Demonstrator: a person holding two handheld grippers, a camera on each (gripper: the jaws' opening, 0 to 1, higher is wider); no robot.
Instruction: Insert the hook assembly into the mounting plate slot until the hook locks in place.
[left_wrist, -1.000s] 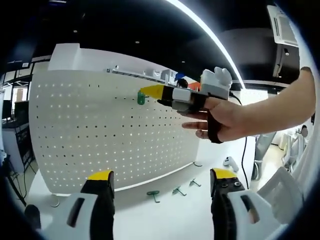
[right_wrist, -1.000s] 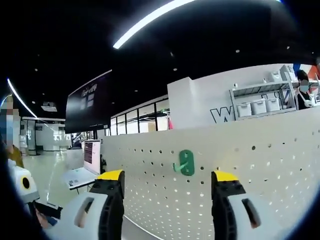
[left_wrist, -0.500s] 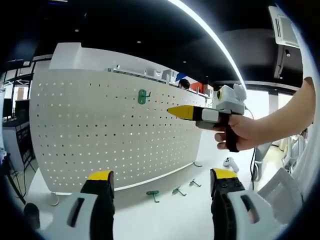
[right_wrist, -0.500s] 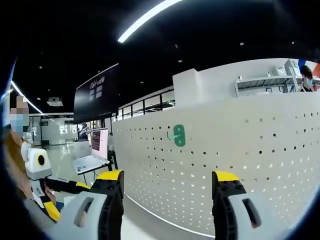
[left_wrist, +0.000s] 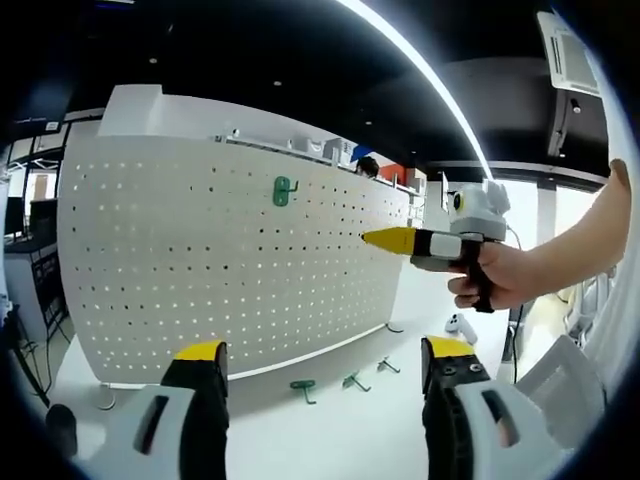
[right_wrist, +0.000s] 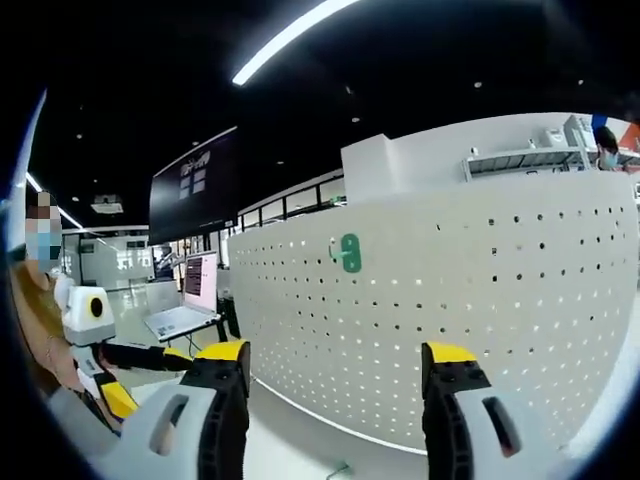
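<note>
The green hook (left_wrist: 284, 190) already sits in the pegboard (left_wrist: 200, 280) near its top edge. Right gripper (left_wrist: 388, 240) hangs apart from it; I cannot tell its finger state. Left gripper (left_wrist: 315, 400) is released. Spare hooks (left_wrist: 345, 381) lie on the bench (left_wrist: 330, 440); next, judge whether it locked

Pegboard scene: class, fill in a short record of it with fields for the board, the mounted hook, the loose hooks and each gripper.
board: white pegboard, standing upright on a white table
mounted hook: green hook seated near the pegboard's top edge
loose hooks: three green hooks lying on the table at the board's foot
right gripper: held in a hand, apart from the mounted hook, jaws empty
left gripper: low, jaws apart, empty
</note>
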